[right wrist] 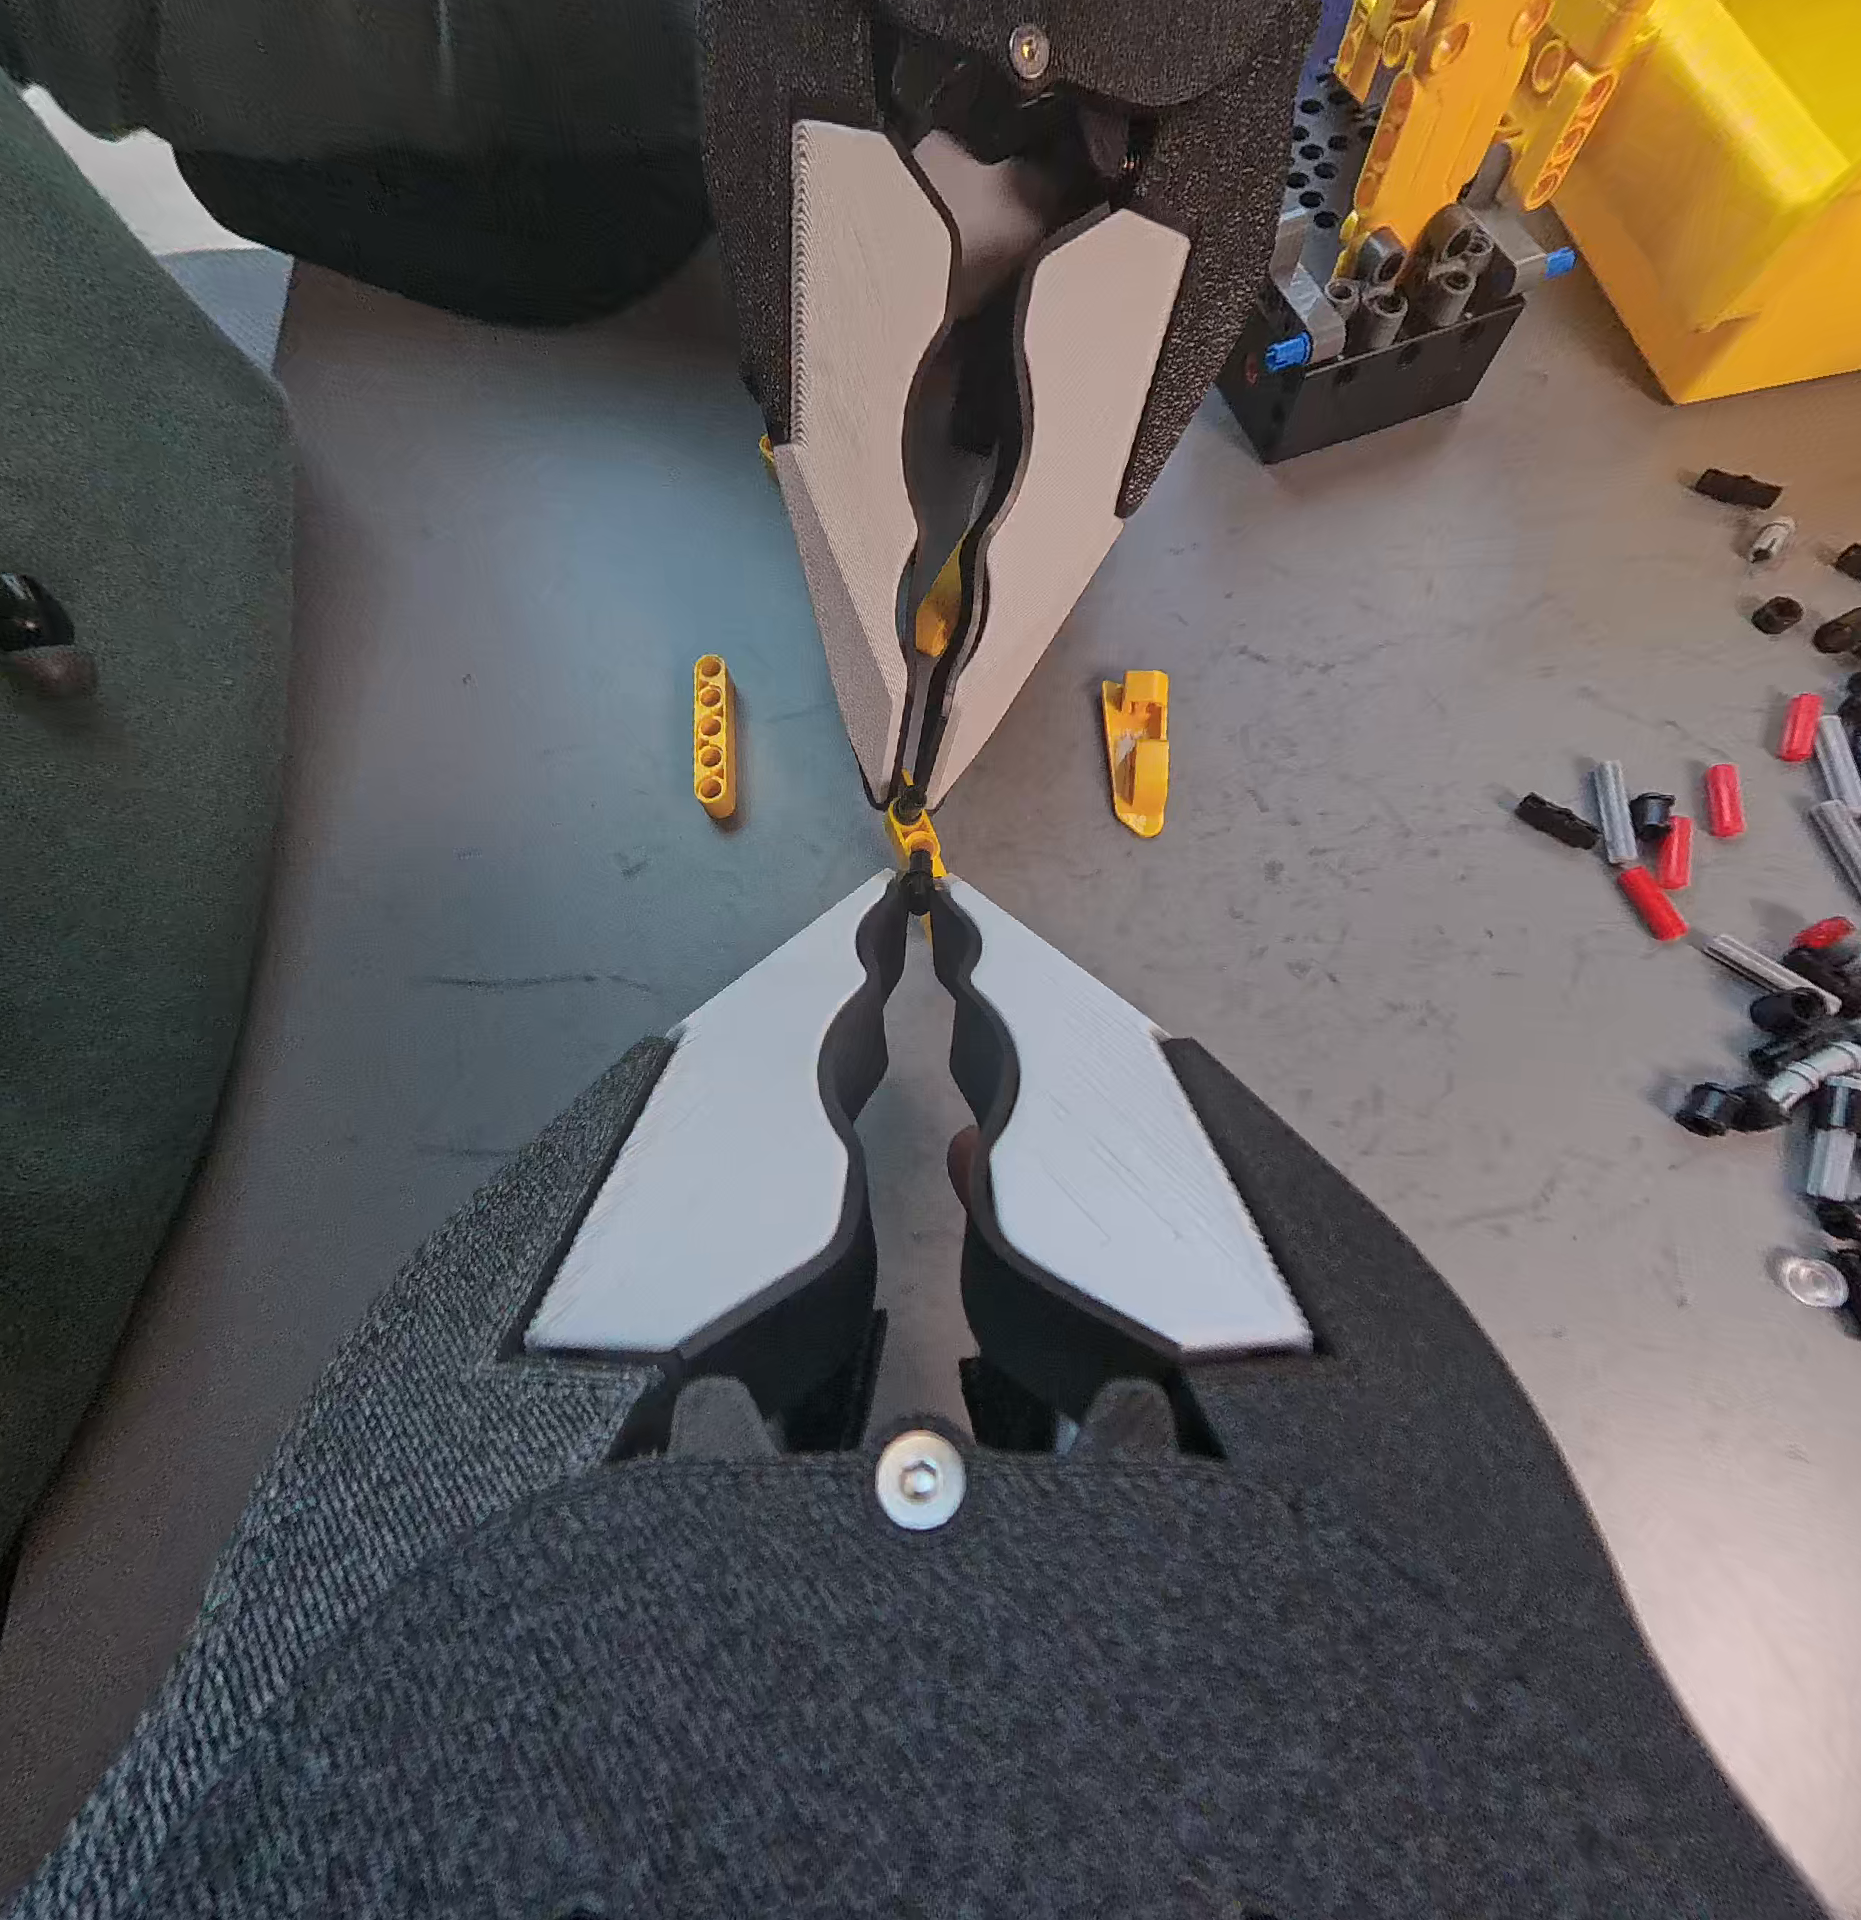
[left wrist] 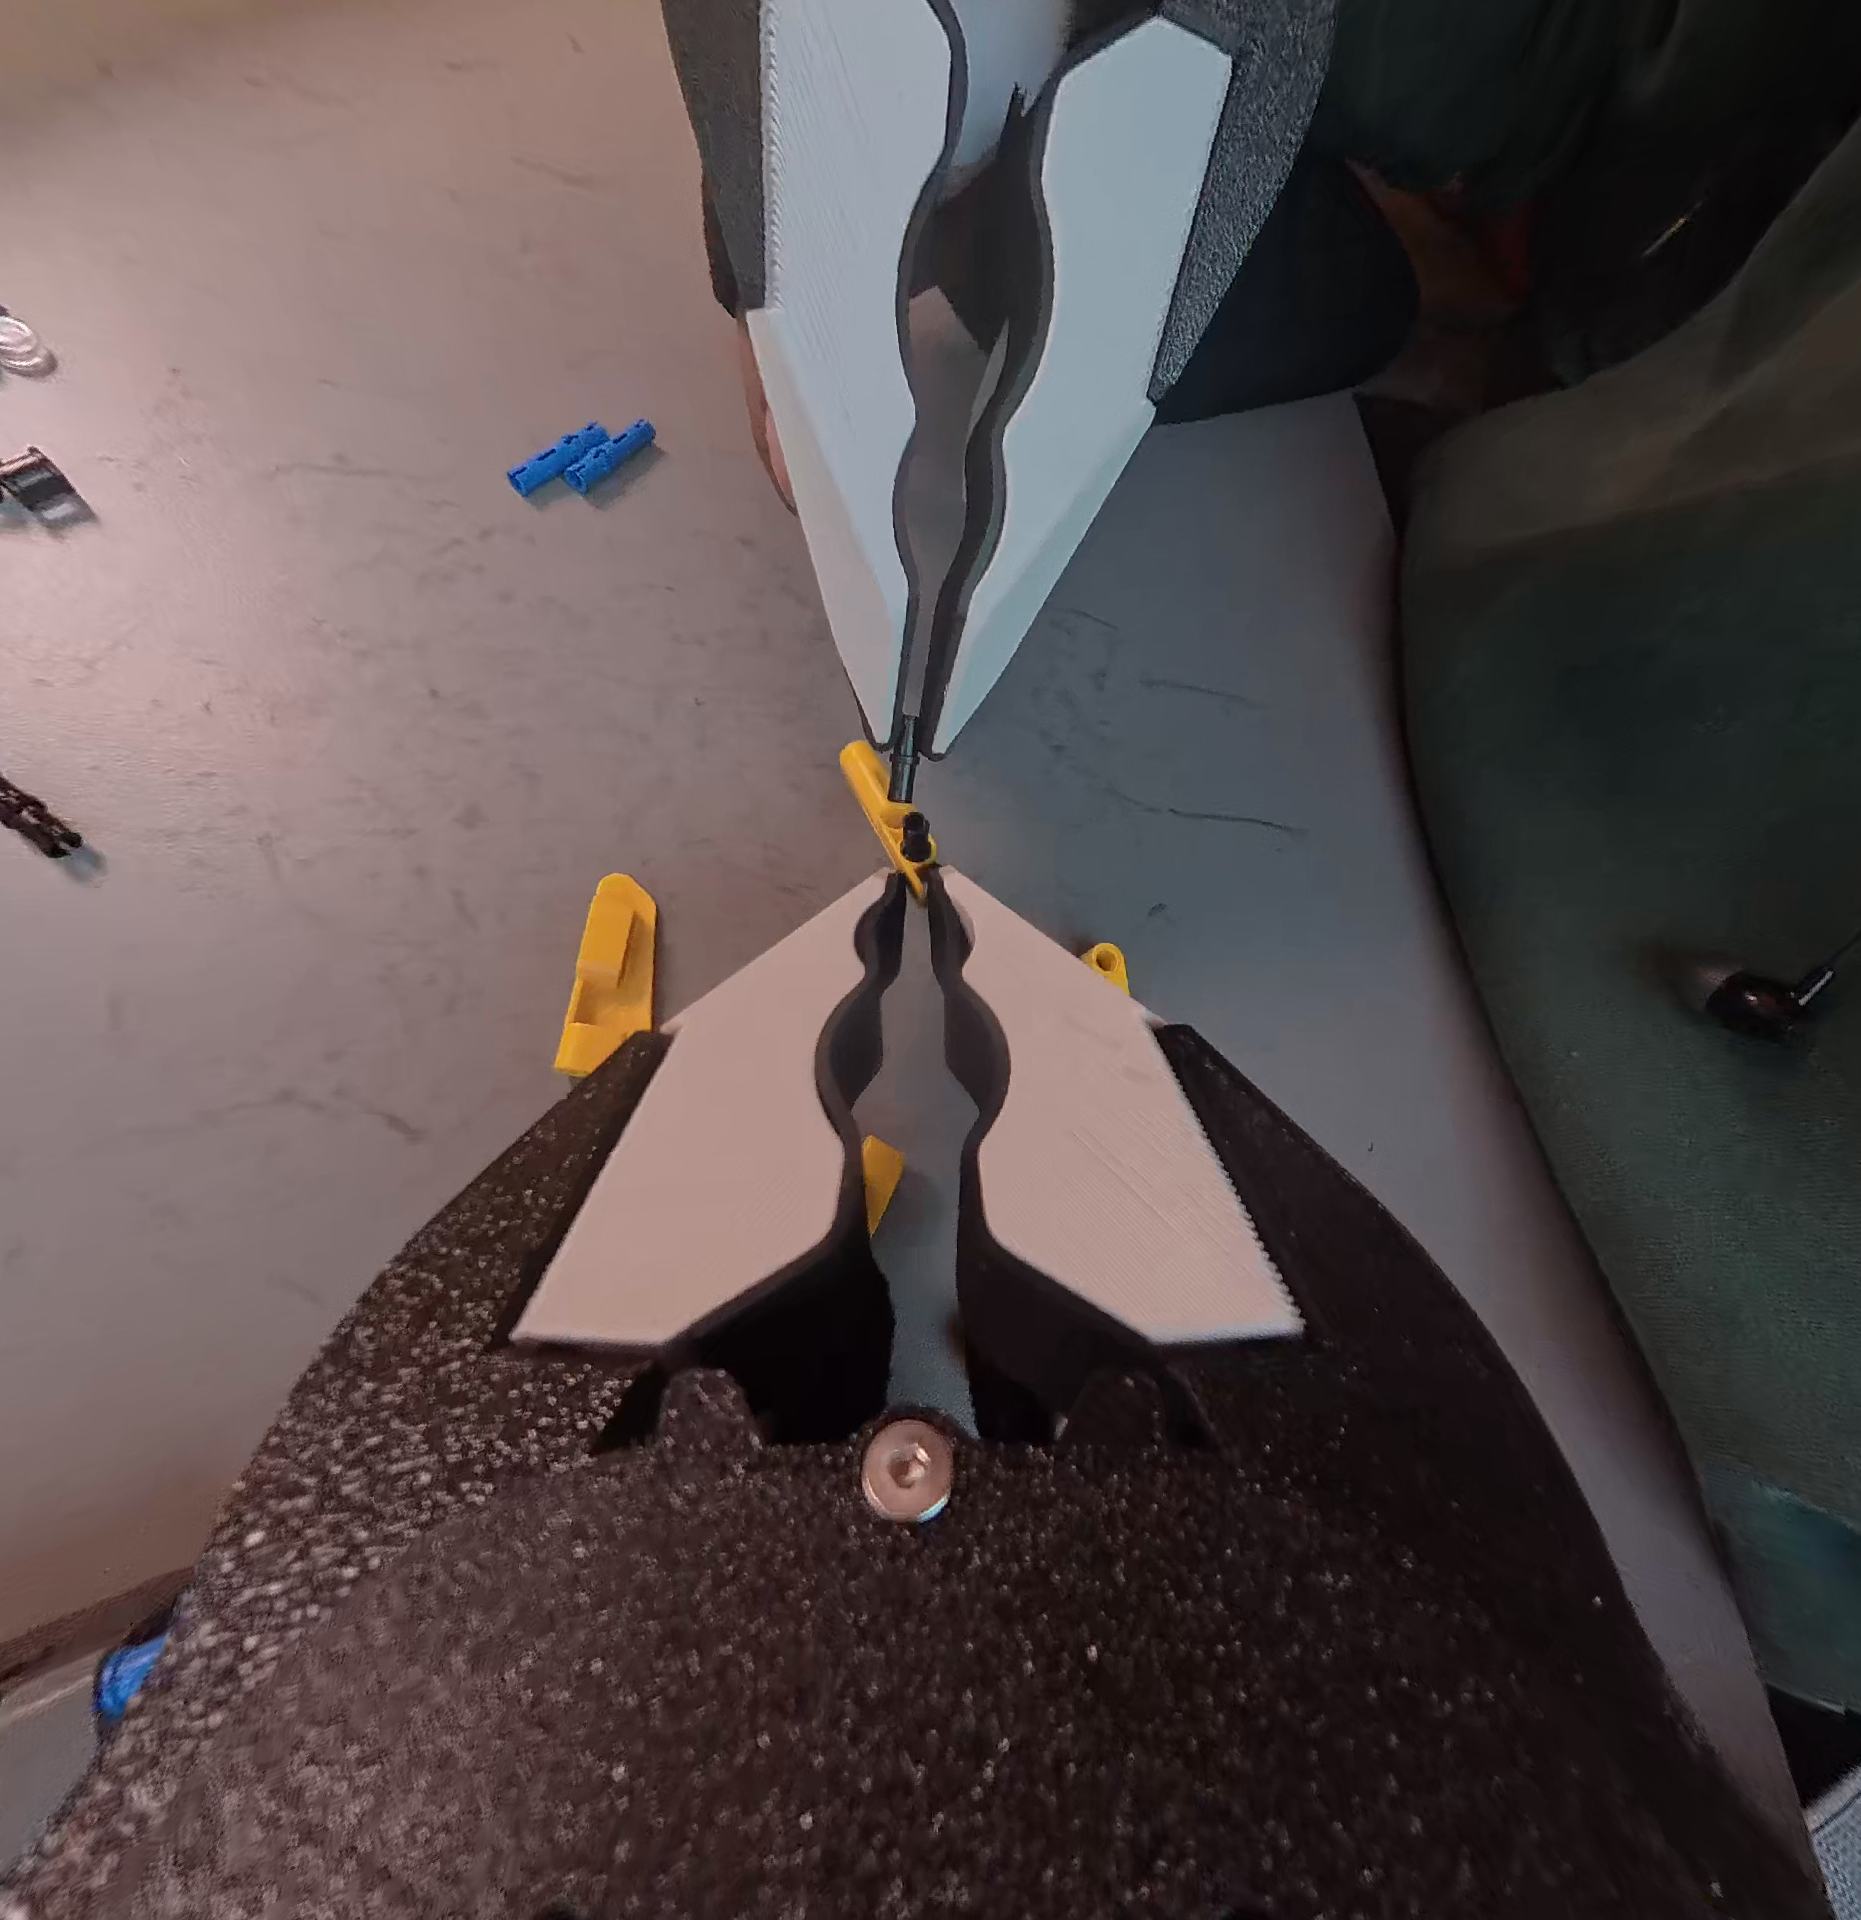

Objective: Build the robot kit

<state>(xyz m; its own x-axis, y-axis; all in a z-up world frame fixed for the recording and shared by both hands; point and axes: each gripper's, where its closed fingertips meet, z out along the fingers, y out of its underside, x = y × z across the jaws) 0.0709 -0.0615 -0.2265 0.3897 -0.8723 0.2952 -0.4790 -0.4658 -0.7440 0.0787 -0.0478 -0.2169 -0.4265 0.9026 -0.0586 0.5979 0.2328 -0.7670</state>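
hobby or lab workbench setting: scuffed grey surface [right wrist: 1425, 727] strewn with loose toy construction pins [right wrist: 1757, 935] in red, grey and black, blue pins [left wrist: 583, 462], a part-built yellow and black brick model [right wrist: 1425, 208], a yellow bin [right wrist: 1757, 229].

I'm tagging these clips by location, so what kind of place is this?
Probably a hobby or lab worktable for building with toy construction bricks. A grey table carries a scatter of loose pins and connectors, a half-built yellow and black model, and yellow beams such as the one with holes.
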